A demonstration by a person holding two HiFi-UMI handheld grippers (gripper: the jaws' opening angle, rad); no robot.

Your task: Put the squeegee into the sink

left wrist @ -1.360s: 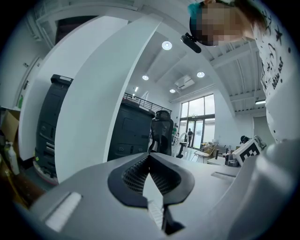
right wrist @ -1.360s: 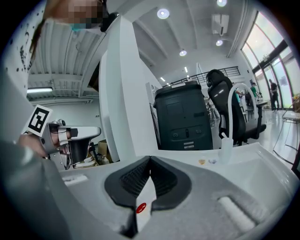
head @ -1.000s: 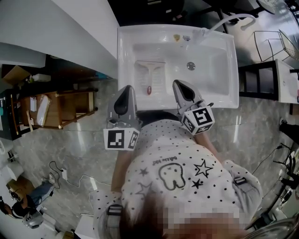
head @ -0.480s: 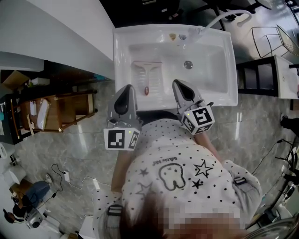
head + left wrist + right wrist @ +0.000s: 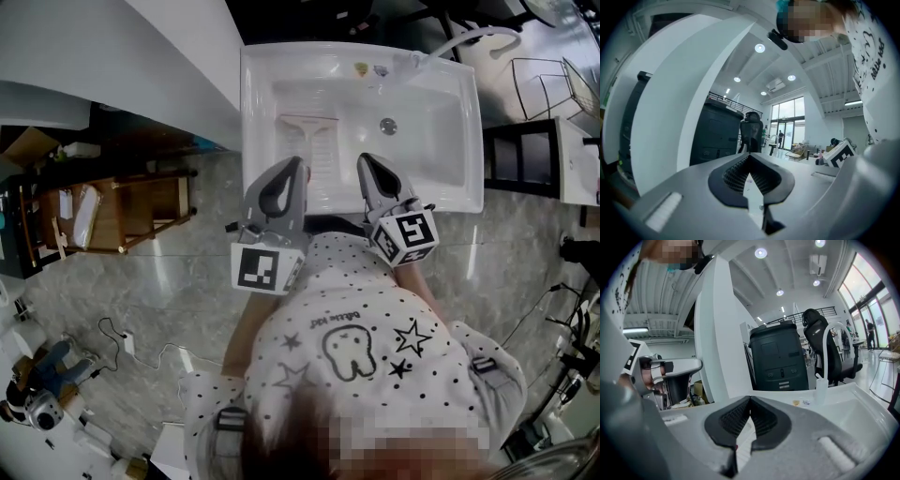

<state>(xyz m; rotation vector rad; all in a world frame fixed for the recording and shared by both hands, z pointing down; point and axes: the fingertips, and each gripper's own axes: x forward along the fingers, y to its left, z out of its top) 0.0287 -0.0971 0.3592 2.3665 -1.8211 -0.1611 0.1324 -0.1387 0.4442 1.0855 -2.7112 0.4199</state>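
Note:
The squeegee (image 5: 309, 136) lies flat in the left half of the white sink (image 5: 450, 187), its wide blade toward the back and its handle pointing at me. In the head view my left gripper (image 5: 297, 161) reaches over the sink's front rim and covers the handle's near end. Its jaws are shut with nothing between them (image 5: 749, 157). My right gripper (image 5: 364, 159) hangs over the front rim further right, beside the squeegee and apart from it. It is shut and empty as well (image 5: 750, 399).
The drain (image 5: 388, 125) sits right of the squeegee, and a curved faucet (image 5: 469, 37) rises at the back right corner. Small items (image 5: 361, 67) rest on the back rim. A white wall (image 5: 141, 66) flanks the sink's left, a wooden stool (image 5: 150, 211) stands below it, and a wire rack (image 5: 553, 84) stands right.
My left gripper has moved forward and to the right, from in front of the sink to over its front rim and the squeegee's handle. The right gripper has kept still.

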